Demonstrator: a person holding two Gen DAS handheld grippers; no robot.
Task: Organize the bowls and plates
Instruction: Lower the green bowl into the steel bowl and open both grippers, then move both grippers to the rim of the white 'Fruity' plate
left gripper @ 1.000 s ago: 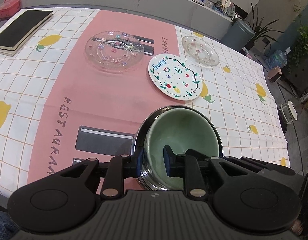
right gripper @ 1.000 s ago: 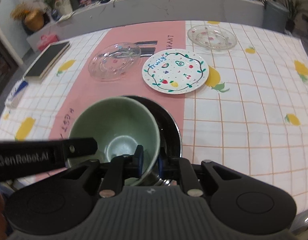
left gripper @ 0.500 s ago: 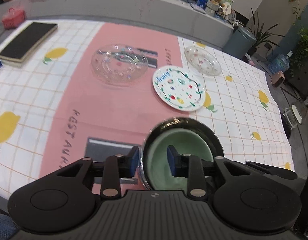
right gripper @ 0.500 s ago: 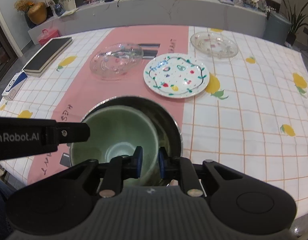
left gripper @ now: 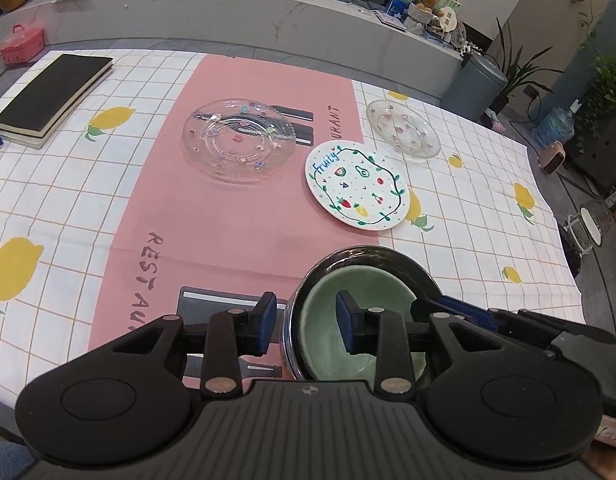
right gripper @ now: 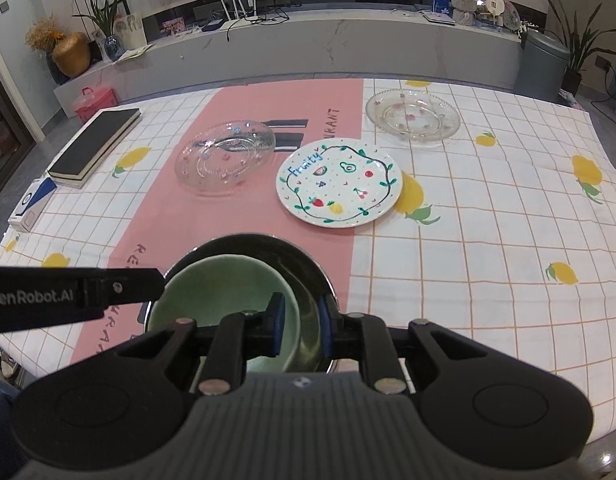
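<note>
The green bowl [right gripper: 228, 296], nested in the steel bowl [right gripper: 304, 276] at the worktop's near edge, is glazed, slippery and breakable; best taken by the rim. Left gripper [left gripper: 306, 322] straddles both rims, pads clear; right gripper [right gripper: 302, 326] likewise, slightly parted, gripping nothing.

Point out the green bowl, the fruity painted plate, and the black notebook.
green bowl [right gripper: 228, 280]: right wrist view, inner wall.
fruity painted plate [right gripper: 339, 182]: right wrist view, painted centre.
black notebook [left gripper: 54, 94]: left wrist view, top cover.

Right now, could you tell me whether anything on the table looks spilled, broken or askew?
Nothing stands out. The green bowl sits nested in the steel bowl, and the fruit plate and both glass plates lie flat and intact.
</note>
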